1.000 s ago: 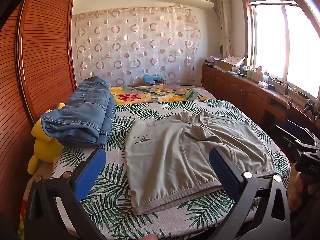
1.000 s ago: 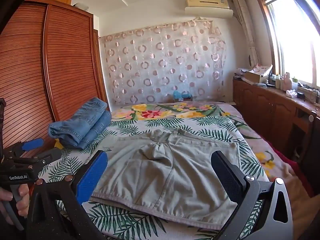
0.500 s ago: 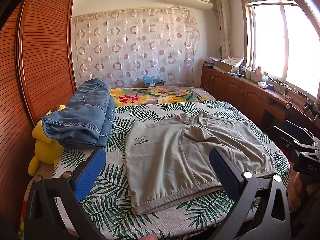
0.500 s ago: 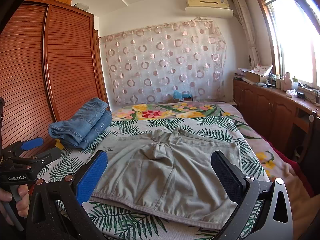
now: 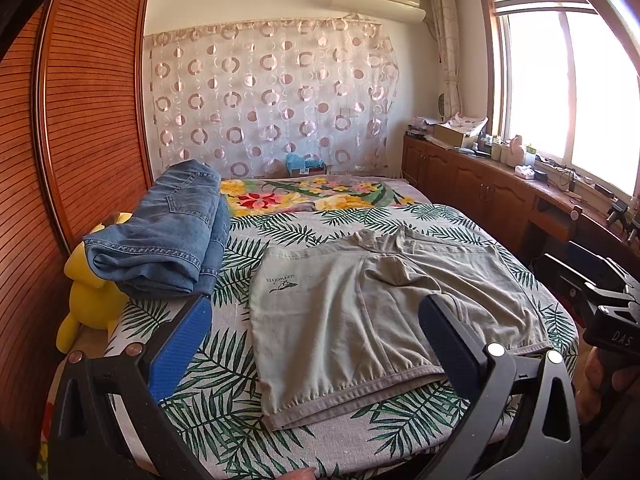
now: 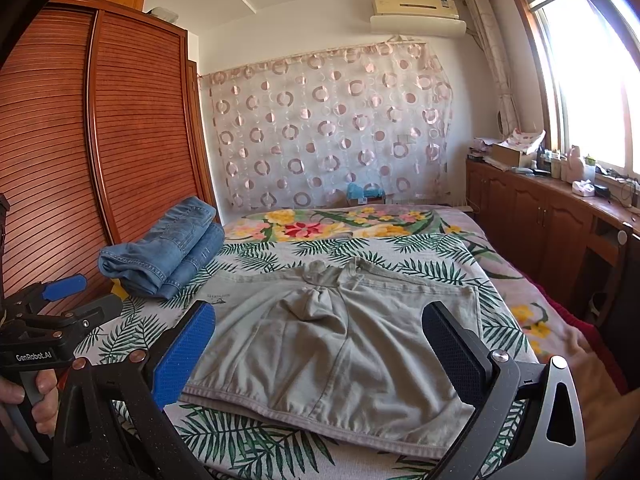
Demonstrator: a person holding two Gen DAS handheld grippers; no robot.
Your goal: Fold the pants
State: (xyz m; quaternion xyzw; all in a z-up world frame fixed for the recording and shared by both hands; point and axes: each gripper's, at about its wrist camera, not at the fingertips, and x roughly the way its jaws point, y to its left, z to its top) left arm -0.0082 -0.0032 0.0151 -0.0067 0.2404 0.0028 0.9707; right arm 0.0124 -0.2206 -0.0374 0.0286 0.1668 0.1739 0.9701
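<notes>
Khaki shorts (image 5: 372, 320) flat on bed (image 5: 224, 412), hem nearest, waistband far | left tool (image 5: 316, 344) wide, empty | right tool (image 6: 320, 344) wide, empty | both equally near hem corners

Khaki-grey shorts (image 5: 384, 316) are laid flat and unfolded on the palm-leaf bedspread (image 5: 224, 368), waistband toward the far side, hems toward the near edge. A small printed logo is seen on one leg.
</notes>
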